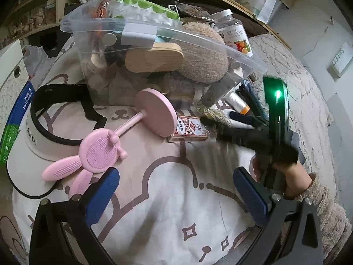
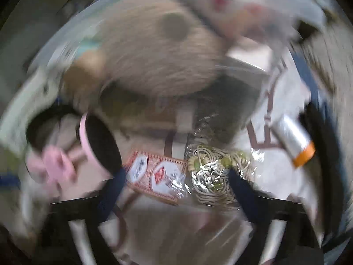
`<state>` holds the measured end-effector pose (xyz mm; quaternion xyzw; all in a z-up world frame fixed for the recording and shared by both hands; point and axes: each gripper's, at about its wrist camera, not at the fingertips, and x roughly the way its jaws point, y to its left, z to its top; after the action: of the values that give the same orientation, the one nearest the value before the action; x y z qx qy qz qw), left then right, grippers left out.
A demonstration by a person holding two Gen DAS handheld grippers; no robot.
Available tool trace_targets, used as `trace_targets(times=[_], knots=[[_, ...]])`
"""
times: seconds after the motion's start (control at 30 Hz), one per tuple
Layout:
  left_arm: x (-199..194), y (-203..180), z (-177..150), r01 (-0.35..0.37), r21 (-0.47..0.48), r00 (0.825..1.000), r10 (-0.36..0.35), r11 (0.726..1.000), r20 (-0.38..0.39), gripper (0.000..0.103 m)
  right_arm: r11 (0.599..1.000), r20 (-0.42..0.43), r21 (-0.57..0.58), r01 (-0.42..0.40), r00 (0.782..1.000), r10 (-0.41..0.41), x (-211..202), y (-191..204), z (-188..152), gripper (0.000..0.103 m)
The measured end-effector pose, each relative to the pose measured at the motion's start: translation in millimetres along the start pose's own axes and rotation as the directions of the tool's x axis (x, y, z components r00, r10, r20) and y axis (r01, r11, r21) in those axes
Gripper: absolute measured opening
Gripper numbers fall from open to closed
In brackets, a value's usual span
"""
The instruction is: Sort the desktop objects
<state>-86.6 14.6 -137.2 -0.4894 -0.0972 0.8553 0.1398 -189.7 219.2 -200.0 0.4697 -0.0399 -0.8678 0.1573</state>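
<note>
the left hand-held gripper (image 1: 174, 196) hovers with its blue-padded fingers (image 1: 102, 195) wide apart and nothing between them, above a cream cloth (image 1: 167, 220) printed with brown cartoon outlines. ahead of it and to its left lies a pink rabbit-shaped stand (image 1: 99, 152) tipped on its side, its round base (image 1: 155, 111) raised toward a clear plastic storage bin (image 1: 154, 50). the bin holds a fuzzy tan plush (image 1: 203, 55), a wooden piece (image 1: 154, 58) and other clutter. a white sun visor with a black band (image 1: 33, 137) lies further left, under the stand's ears.

just beside the pink base lies a red deck of playing cards (image 1: 189, 129). the right hand-held gripper (image 1: 211, 130) reaches in from the right, its tips right at the deck and at a crinkly clear packet of beaded cord (image 2: 211, 172). in the right wrist view, which is motion-blurred, its dark blue fingers (image 2: 112, 190) stand apart, with the deck and the packet lying between and just ahead of them; contact cannot be told. a silver roll with an orange end (image 2: 293, 141) lies well off to its right.
</note>
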Motion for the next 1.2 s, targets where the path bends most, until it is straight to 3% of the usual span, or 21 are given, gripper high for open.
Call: trace_targets(times=[0.1,0.17,0.43,0.6,0.9,1.03,1.2], knots=[[-1,-3,0,-0.003,0.007,1.000,0.003,1.000,0.002,0.103,1.000,0.013,0.029,0.000,1.000,0.000,9,2,-5,0.017],[-1,-4,0,-0.005,0.015,1.000,0.005,1.000,0.003,0.103,1.000,0.044,0.017,-0.004,0.999,0.004,10,5,-7,0.003],[3,-5,-1,-0.028,0.047,1.000,0.029,0.999,-0.003,0.103,1.000,0.080,-0.013,-0.006,0.997,0.007,43,28,14,0.003],[6,3,0,-0.034,0.026,0.999,0.034,0.999,-0.010,0.103,1.000,0.034,-0.010,0.004,0.999,-0.003,62,28,5,0.003],[10,4,-1,-0.097,0.024,0.995,0.098,0.995,-0.016,0.103,0.998,-0.093,-0.003,-0.070,0.993,0.069,39,37,-13,0.003],[1,1,-5,-0.079,0.010,0.997,0.079,0.997,-0.006,0.103,0.993,-0.072,0.076,-0.089,0.993,0.094,35,32,0,0.003],[-9,-5,-7,-0.078,0.030,0.997,0.078,0.996,0.021,0.103,0.994,-0.038,0.091,-0.059,0.997,0.063,61,33,21,0.003]])
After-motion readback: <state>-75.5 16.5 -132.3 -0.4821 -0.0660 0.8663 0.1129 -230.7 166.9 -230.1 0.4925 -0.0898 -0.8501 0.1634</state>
